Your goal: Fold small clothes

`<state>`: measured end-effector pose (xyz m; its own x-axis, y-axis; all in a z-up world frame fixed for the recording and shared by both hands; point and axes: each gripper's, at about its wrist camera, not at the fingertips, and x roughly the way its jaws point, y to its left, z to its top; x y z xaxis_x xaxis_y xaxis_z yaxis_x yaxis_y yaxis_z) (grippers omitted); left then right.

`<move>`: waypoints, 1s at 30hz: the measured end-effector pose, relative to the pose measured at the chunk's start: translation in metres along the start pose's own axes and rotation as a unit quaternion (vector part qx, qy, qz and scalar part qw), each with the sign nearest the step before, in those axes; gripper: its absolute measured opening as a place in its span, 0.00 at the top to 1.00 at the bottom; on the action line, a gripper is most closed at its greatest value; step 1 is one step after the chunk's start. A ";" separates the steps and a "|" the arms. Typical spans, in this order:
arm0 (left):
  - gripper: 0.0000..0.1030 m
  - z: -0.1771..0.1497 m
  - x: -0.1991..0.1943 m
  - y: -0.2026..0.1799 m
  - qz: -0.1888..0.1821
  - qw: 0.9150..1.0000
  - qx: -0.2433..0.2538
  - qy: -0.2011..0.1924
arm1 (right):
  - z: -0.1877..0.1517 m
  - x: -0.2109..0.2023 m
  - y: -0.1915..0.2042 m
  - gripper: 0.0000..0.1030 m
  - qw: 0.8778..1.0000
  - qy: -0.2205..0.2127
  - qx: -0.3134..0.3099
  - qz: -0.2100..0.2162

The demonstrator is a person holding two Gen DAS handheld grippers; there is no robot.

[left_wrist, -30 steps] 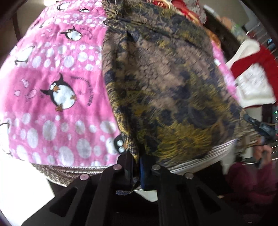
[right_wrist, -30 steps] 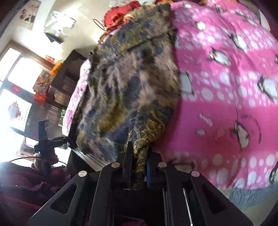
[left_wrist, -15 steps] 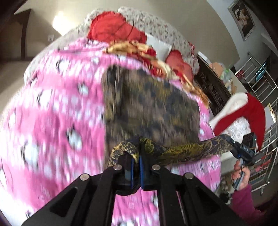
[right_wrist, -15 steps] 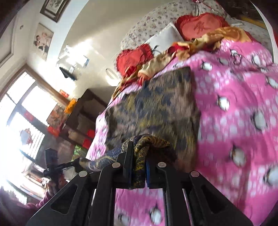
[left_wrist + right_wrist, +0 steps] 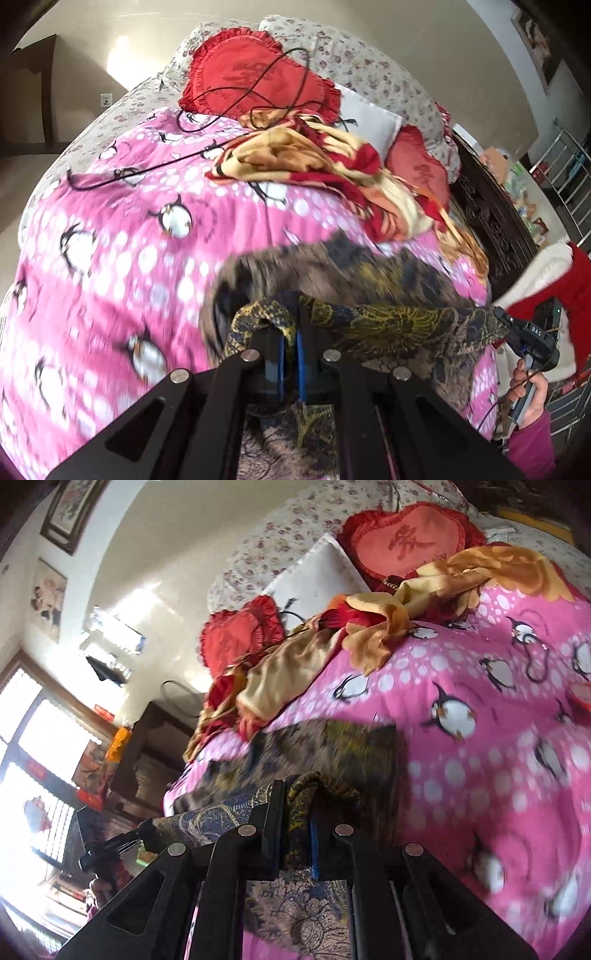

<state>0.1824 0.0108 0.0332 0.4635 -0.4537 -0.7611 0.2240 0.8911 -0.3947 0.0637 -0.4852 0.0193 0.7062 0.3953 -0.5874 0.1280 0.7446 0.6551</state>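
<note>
A brown, navy and yellow patterned garment (image 5: 369, 280) lies on the pink penguin blanket (image 5: 129, 240). My left gripper (image 5: 290, 332) is shut on one corner of its near edge, lifted above the bed. My right gripper (image 5: 297, 794) is shut on the other corner of the garment (image 5: 321, 753). The held edge stretches taut between the two grippers; the right gripper also shows in the left wrist view (image 5: 524, 332). The rest of the garment lies flat beyond, blurred by motion.
A crumpled red and yellow blanket (image 5: 332, 173) lies past the garment. Red heart cushions (image 5: 251, 77) and a white pillow (image 5: 369, 122) sit at the bed's head. A black cable (image 5: 155, 170) trails over the pink blanket. A dark wooden cabinet (image 5: 155, 746) stands beside the bed.
Both grippers have lifted the garment's near edge up off the bed and carried it forward over the rest. The garment's visible flat part has grown shorter.
</note>
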 end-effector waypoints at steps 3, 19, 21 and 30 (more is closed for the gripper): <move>0.87 0.009 0.020 0.009 -0.010 1.000 -0.018 0.016 | 0.011 0.022 -0.013 0.82 1.000 0.015 0.012 -0.005; 0.32 -0.036 -0.018 -0.008 -0.044 0.994 0.082 0.051 | -0.054 0.013 0.033 0.67 0.978 0.072 -0.187 -0.053; 0.33 -0.053 0.010 -0.022 -0.019 0.989 0.105 0.102 | -0.052 0.037 0.036 0.67 0.975 0.087 -0.196 -0.061; 0.33 0.031 0.049 -0.007 -0.028 0.996 -0.037 0.071 | 0.028 0.094 0.034 0.67 0.984 0.010 -0.162 -0.069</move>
<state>0.2302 -0.0171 0.0148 0.3252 -0.5043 -0.7999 0.1788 0.8634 -0.4717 0.1540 -0.4372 -0.0006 0.6832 0.2872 -0.6714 -0.0094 0.9228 0.3851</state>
